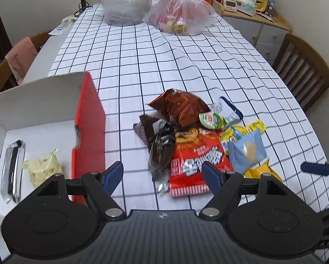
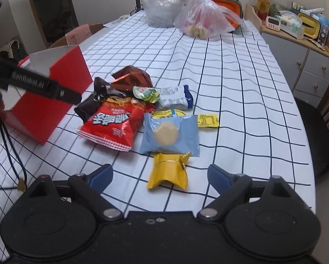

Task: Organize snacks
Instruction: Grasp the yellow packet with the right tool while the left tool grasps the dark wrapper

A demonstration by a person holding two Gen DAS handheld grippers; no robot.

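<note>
A pile of snacks lies on the checked tablecloth: a red packet, a dark wrapper, a brown foil bag, a light blue packet and a gold packet. My left gripper hovers open over the near end of the red and dark packets, pads clear of them. My right gripper stands open with the gold packet between its fingers, untouched. A red box with white inside, left of the pile, holds a silver bar and a pale yellow packet.
Two clear plastic bags sit at the table's far end. Wooden chairs stand at both sides, and a cluttered cabinet at the back right. A dark cable hangs off the left table edge in the right wrist view.
</note>
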